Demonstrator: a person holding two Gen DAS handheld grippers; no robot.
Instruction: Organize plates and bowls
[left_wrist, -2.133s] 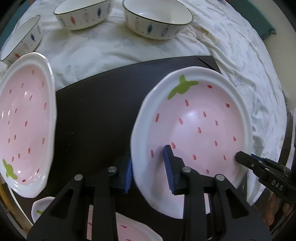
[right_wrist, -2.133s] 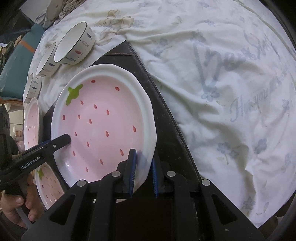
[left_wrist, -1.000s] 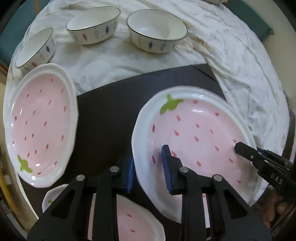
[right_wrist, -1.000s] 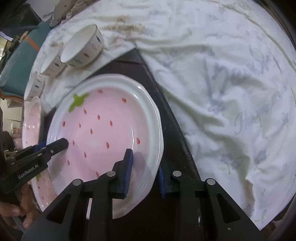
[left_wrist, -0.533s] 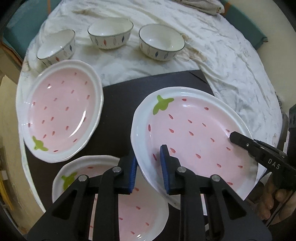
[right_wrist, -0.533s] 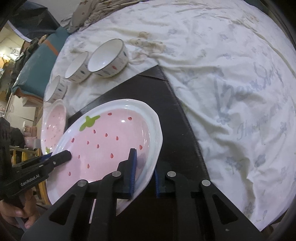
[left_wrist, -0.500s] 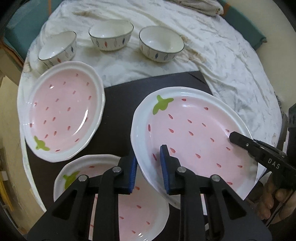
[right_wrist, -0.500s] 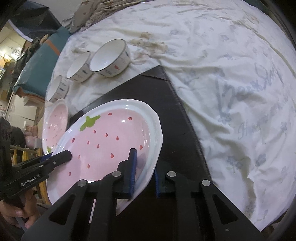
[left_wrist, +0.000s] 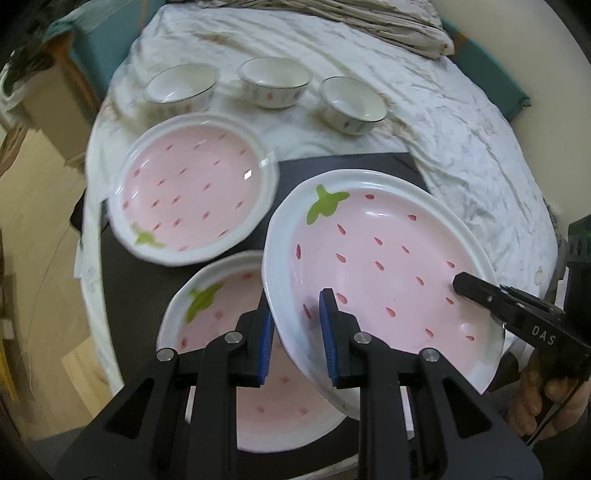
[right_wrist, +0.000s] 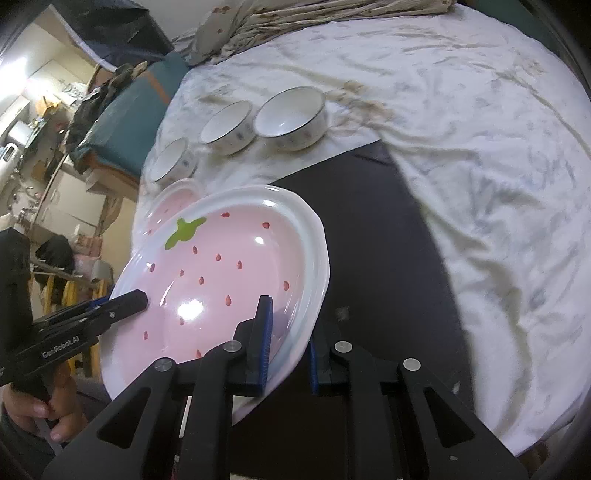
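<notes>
A pink strawberry plate (left_wrist: 388, 266) with a white rim hangs tilted above the black mat (left_wrist: 351, 162). My left gripper (left_wrist: 297, 326) is shut on its near left rim. My right gripper (right_wrist: 288, 347) is shut on the plate (right_wrist: 221, 269) at its near right rim, one pad inside and one under. Each gripper shows in the other's view: the right gripper (left_wrist: 471, 290) and the left gripper (right_wrist: 135, 299). A second strawberry plate (left_wrist: 221, 314) lies partly under the held one, a third (left_wrist: 192, 192) to its far left. Three white bowls (left_wrist: 180, 88) (left_wrist: 275, 83) (left_wrist: 354, 105) stand in a row beyond.
A wrinkled white cloth (right_wrist: 480, 147) covers the round table around the mat (right_wrist: 380, 240). A folded blanket (left_wrist: 351, 26) and teal cushions (left_wrist: 484, 70) lie at the far end. The table edge drops off at the left (left_wrist: 92, 295). A person's hands (left_wrist: 546, 402) (right_wrist: 40, 406) hold the grippers.
Both grippers have risen with the plate, lifting it off the mat and carrying it left over the near plate. More of the table and all three bowls have come into view.
</notes>
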